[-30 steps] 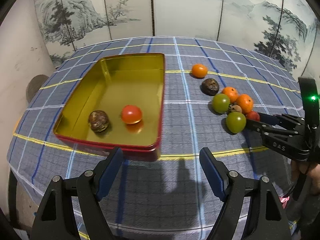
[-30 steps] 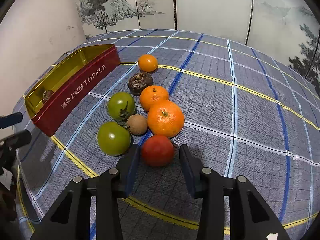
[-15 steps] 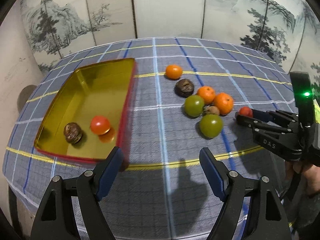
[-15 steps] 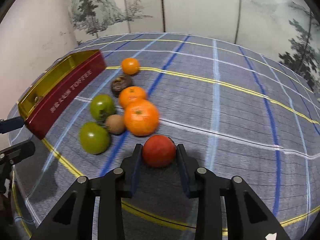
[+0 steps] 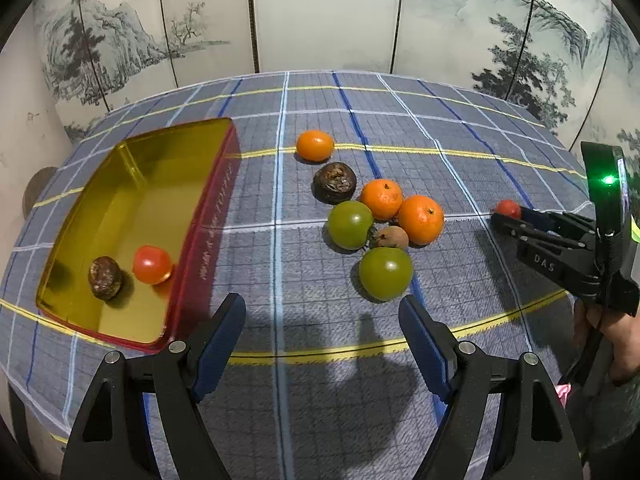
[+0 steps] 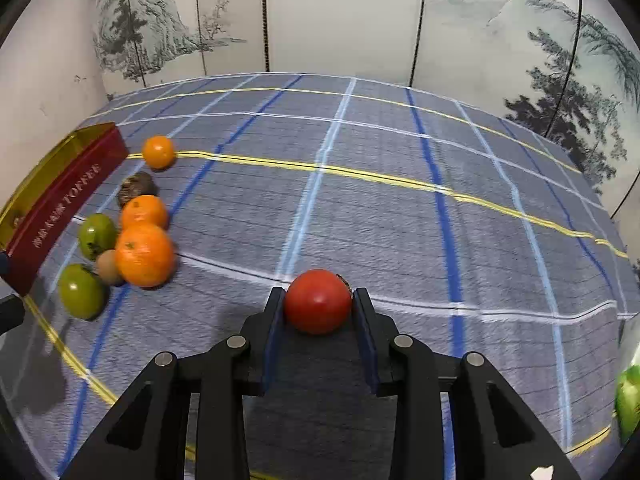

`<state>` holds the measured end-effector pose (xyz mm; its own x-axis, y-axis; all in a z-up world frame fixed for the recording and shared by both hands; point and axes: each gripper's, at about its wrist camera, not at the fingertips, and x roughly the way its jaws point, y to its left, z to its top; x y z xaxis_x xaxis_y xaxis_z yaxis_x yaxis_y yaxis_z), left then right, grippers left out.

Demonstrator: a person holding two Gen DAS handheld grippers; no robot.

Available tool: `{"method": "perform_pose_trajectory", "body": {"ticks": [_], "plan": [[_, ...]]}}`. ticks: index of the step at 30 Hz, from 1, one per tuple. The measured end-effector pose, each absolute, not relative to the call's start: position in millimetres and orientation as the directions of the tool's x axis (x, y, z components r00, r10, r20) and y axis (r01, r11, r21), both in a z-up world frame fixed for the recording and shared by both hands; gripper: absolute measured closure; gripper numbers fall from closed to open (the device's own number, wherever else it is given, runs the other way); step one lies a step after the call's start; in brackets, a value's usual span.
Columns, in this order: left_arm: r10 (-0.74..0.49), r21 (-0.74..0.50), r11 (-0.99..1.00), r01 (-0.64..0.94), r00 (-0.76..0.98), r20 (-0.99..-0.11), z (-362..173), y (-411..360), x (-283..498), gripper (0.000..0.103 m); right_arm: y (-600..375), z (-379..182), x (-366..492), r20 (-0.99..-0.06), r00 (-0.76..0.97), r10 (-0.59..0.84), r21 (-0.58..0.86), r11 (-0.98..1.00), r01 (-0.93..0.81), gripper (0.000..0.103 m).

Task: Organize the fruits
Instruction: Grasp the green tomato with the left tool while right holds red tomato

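Observation:
My right gripper is shut on a red tomato and holds it to the right of the fruit pile; it also shows in the left wrist view with the tomato. My left gripper is open and empty, in front of the pile. The pile holds two green tomatoes, three oranges, a dark brown fruit and a small tan fruit. A gold tin with red sides at the left holds a red tomato and a dark brown fruit.
The table has a blue plaid cloth and ends close behind at a painted folding screen. A green object shows at the right edge of the right wrist view.
My right gripper closed on the red tomato and carried it right, away from the pile. My left gripper swung right, from facing the tin toward the pile.

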<state>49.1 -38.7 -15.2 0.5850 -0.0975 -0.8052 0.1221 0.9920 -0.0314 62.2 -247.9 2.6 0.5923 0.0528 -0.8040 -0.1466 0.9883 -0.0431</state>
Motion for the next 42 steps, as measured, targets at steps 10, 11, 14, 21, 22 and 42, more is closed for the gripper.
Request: {"method": "perform_pose_trajectory", "body": {"ticks": [10,11,14,21,22,42], "plan": [[-0.133,-0.066,0.988,0.141,0.544,-0.829,-30,-58,65,0.024,-278,1,73,-0.809,0.587,0.032,-0.041,0.993,-0.111,0.072],[-0.13,-0.064,0.988,0.14,0.541,-0.831,-32,-60,67,0.024,-280,1,74,-0.81,0.585,0.04,-0.028,0.994,-0.107,0.072],[-0.13,-0.064,0.988,0.14,0.532,-0.837,-36,-67,76,0.024,-281,1,74,-0.81,0.584,0.045,-0.019,0.994,-0.103,0.072],[-0.124,-0.052,0.988,0.148,0.533,-0.837,-41,-76,88,0.031,-283,1,74,-0.811,0.583,0.051,-0.012,0.995,-0.104,0.071],[-0.122,-0.049,0.988,0.149,0.532,-0.838,-41,-76,89,0.032,-283,1,74,-0.811,0.583,0.051,-0.011,0.995,-0.104,0.071],[-0.147,-0.079,0.985,0.151,0.52,-0.842,-50,-71,95,0.065,-282,1,74,-0.811,0.582,0.052,-0.011,0.995,-0.104,0.071]]}}
